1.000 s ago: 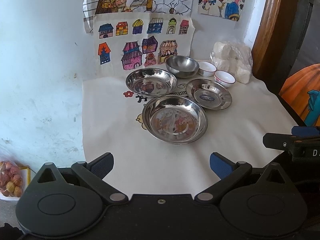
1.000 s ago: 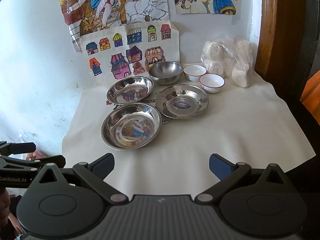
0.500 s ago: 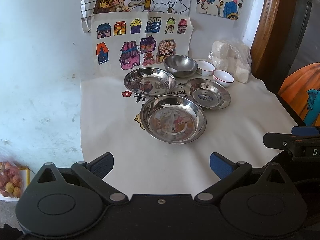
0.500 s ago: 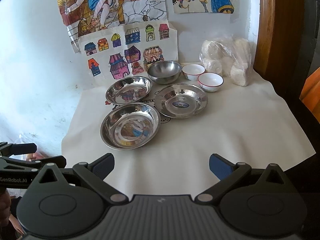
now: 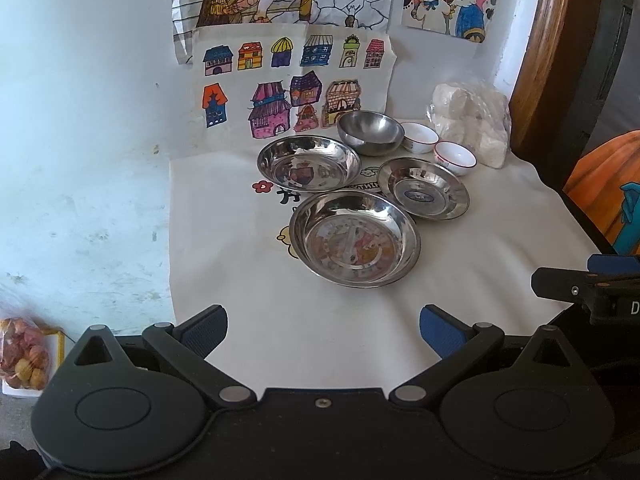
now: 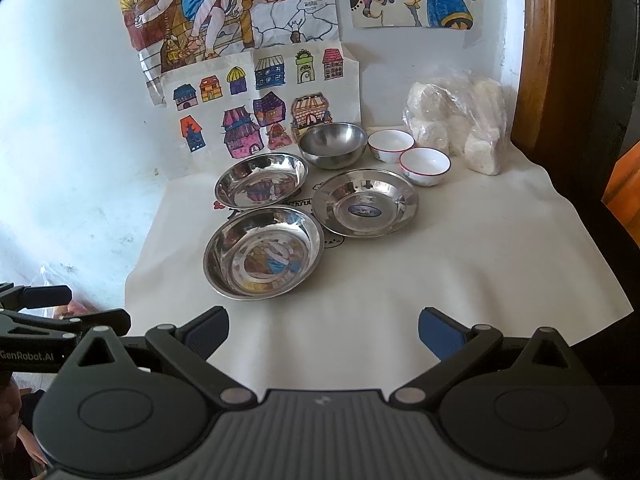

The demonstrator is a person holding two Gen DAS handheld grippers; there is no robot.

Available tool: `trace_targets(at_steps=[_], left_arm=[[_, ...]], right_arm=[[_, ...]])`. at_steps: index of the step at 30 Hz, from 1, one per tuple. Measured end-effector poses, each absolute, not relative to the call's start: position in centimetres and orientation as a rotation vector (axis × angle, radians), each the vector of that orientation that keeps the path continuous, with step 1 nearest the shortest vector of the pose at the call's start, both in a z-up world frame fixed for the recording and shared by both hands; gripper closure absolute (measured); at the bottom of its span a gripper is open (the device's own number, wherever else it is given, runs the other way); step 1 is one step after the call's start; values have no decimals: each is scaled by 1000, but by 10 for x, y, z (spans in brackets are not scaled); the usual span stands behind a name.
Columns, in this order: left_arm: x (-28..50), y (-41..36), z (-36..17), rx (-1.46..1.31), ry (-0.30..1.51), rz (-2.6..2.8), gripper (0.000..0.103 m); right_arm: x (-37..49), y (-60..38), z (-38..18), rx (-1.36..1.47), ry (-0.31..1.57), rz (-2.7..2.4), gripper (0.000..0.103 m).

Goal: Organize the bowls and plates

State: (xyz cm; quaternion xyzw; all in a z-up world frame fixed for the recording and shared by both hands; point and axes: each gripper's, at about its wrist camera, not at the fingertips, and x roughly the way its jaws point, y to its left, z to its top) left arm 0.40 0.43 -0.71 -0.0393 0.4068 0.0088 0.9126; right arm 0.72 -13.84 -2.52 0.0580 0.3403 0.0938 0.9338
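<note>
Both the left gripper (image 5: pixel 323 328) and right gripper (image 6: pixel 323 330) hover released and empty over the near edge of the surface (image 6: pixel 460 264); three steel plates (image 6: pixel 264 252) lie mid-surface, bowls (image 6: pixel 425 166) behind them; approach the nearest plate's rim low, fingers straddling it; since the earlier frame, both views have edged slightly closer.

The table is covered by a cream cloth (image 6: pixel 460 264) printed with cartoon figures. Three round shallow stainless-steel plates (image 6: pixel 264 252) (image 6: pixel 261 181) (image 6: pixel 365 208) are set near the cloth's middle. Toward the far edge, a deep steel bowl (image 6: pixel 333 145) and two small white red-rimmed bowls (image 6: pixel 390 145) (image 6: pixel 425 166) are placed. A clear plastic bag of white lumps (image 6: pixel 456 124) is seen at the far right corner.
</note>
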Motion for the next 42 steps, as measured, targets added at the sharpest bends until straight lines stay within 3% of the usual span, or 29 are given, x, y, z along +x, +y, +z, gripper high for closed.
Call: trace_targets(at_steps=[25,42], left_arm=[[41,19,-15,-165,881,173,1],[153,33,-31,-284,998,476,1]], right_arm=[[20,-143,-25,83,679,211,0],[158,-169,-41,28,768,410,0]])
